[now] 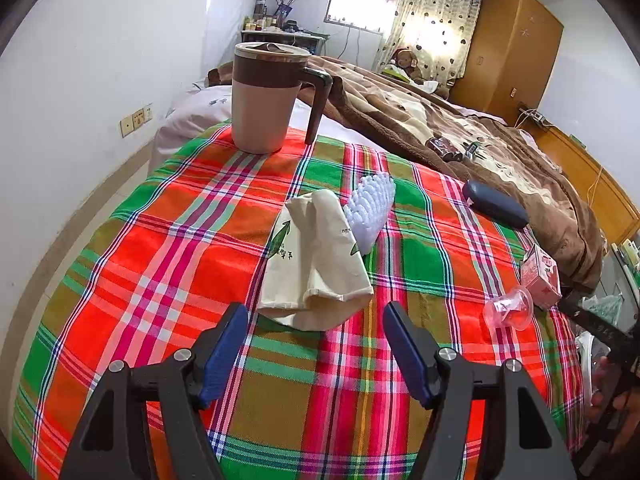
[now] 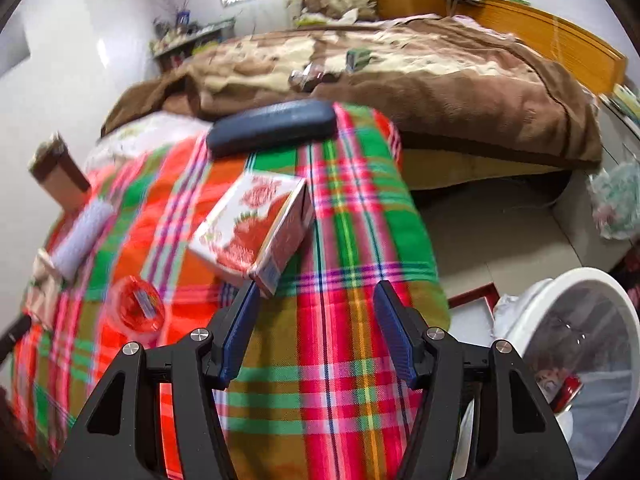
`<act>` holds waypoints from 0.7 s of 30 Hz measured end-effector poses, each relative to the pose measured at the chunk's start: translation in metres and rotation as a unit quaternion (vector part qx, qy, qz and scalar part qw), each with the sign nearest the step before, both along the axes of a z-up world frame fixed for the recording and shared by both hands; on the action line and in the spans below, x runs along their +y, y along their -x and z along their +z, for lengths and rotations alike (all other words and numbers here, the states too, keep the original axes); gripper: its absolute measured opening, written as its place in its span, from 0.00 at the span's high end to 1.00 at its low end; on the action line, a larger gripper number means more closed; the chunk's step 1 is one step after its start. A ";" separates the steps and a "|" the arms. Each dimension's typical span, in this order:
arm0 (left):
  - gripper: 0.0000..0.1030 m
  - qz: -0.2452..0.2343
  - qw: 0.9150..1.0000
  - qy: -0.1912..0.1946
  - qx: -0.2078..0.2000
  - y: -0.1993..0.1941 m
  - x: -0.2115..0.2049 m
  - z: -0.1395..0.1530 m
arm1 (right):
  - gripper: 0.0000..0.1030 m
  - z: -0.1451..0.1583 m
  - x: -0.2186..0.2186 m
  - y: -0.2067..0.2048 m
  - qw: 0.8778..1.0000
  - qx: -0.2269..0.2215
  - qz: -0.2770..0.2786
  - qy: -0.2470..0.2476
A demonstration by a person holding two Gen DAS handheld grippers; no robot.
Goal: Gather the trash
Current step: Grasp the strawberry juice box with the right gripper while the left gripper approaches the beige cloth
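Plaid-clothed surface [image 1: 160, 264] carries the trash. White waste bin [image 2: 532, 312] stands on the floor beside it. Crumpled beige paper bag [image 1: 316, 264] lies just ahead of the open, empty left hand-held gripper [image 1: 316, 340]; strawberry-printed carton [image 2: 256, 228] sits near the open right hand-held gripper [image 2: 316, 312]. Both look to be approaching; next they must straddle and close.

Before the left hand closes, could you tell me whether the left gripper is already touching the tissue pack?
Apart. The left wrist view shows the left gripper open, with plaid cloth visible between both pads and the tissue pack just ahead.
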State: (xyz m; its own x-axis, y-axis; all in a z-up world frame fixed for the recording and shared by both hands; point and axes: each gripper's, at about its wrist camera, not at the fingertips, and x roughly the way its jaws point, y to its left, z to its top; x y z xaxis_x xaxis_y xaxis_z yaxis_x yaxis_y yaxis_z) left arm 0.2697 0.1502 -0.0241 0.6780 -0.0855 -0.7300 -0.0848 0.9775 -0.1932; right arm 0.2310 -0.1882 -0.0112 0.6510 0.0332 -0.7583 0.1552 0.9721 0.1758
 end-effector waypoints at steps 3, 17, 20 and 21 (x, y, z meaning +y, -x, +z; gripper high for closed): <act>0.32 -0.001 1.000 0.002 -0.006 -0.002 0.000 0.001 | 0.41 0.009 0.009 0.002 0.999 -0.029 0.004 -0.016; 0.24 0.011 1.000 0.025 -0.003 -0.024 0.010 0.002 | 0.39 -0.003 0.036 -0.048 1.000 -0.008 -0.005 0.011; 0.24 0.016 1.000 0.008 0.001 -0.032 0.008 0.000 | 0.37 -0.001 0.039 -0.052 1.000 -0.003 -0.010 0.029; 0.24 0.018 1.000 0.007 0.005 -0.035 0.009 -0.003 | 0.35 -0.002 0.038 -0.053 0.999 -0.001 -0.013 0.031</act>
